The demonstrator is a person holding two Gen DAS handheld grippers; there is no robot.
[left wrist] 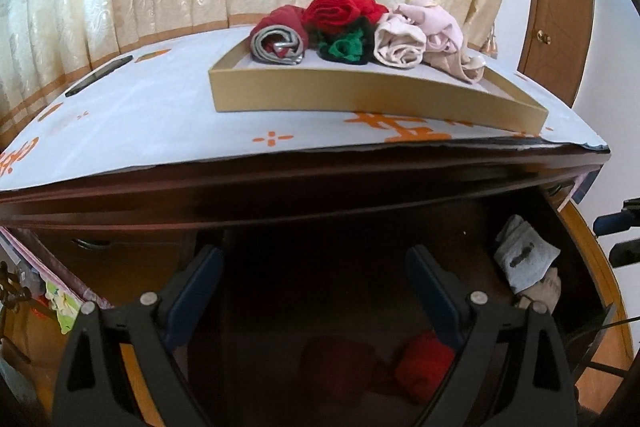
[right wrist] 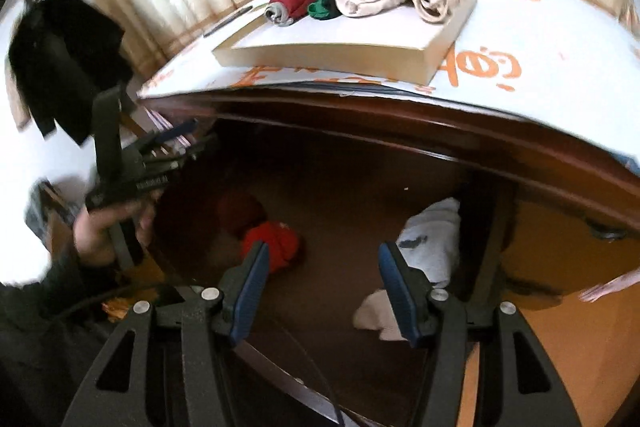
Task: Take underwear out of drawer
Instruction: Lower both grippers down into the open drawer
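The dark wooden drawer (left wrist: 320,267) stands pulled out under the tabletop. On its floor lie a bright red roll of underwear (left wrist: 424,367) (right wrist: 276,243), a dark red roll (left wrist: 340,355) (right wrist: 240,211) beside it, and grey-white rolled pieces (left wrist: 524,263) (right wrist: 432,239) at the right. My left gripper (left wrist: 316,259) hangs open above the drawer, nothing between its blue pads. My right gripper (right wrist: 324,259) is also open and empty over the drawer floor, between the red roll and the grey-white pieces. The left gripper (right wrist: 176,147) shows at the left of the right wrist view, held in a hand.
A shallow gold tray (left wrist: 360,99) (right wrist: 400,59) on the white, orange-printed tabletop (left wrist: 140,123) holds several rolled garments: red (left wrist: 340,9), green-black (left wrist: 344,47), beige and pink (left wrist: 400,47). A dark flat object (left wrist: 100,75) lies at the table's left. Patterned curtains hang behind. A dark garment (right wrist: 68,55) hangs at left.
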